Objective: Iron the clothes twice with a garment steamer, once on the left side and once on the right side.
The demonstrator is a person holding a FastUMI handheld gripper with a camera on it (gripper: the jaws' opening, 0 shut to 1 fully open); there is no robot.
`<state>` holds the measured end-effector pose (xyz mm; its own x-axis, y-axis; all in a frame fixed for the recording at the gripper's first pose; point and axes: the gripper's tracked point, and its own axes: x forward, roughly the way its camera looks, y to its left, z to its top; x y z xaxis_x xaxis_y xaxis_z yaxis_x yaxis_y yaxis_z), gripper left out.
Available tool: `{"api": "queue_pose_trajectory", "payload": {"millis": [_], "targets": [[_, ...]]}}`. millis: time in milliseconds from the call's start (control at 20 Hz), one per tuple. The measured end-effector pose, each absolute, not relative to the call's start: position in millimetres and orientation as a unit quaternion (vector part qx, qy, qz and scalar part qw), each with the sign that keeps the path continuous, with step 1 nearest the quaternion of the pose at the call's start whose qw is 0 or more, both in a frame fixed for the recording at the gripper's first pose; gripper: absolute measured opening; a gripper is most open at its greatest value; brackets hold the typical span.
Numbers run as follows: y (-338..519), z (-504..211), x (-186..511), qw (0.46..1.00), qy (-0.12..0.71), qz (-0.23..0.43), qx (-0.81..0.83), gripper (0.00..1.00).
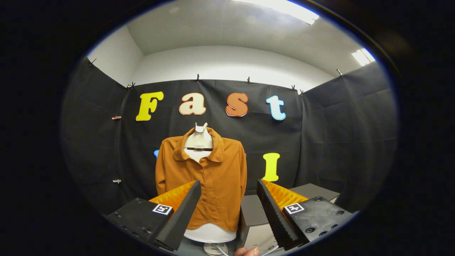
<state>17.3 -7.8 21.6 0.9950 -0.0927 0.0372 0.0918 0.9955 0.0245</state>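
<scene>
Hanging on a white mannequin torso [199, 142] beyond the fingers, an orange-brown collared shirt [209, 174] is seen against the black cloth wall, its buttoned front facing the camera. The gripper [227, 209] is held with its fingers spread apart and nothing between them; the shirt's lower half is framed in the gap. A grey box [256, 217] stands just beside the torso, behind one finger. A fingertip [247, 251] is glimpsed below the gap.
</scene>
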Motion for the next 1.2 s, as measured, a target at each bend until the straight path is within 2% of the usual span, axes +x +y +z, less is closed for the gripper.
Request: {"api": "queue_pose_trajectory", "payload": {"millis": [450,700,1050,1200], "targets": [[-110.0,-19.9,68.2,0.992,0.1,-0.069,0.038,0.98],[-180.2,-72.7,96.4,0.971,0.216,-0.069,0.079,0.99],[-272.9,-156.0,148.0,0.938,0.322,-0.082,0.099,0.99],[-291.5,-189.5,172.5,0.927,0.357,-0.067,0.095,0.99]]}}
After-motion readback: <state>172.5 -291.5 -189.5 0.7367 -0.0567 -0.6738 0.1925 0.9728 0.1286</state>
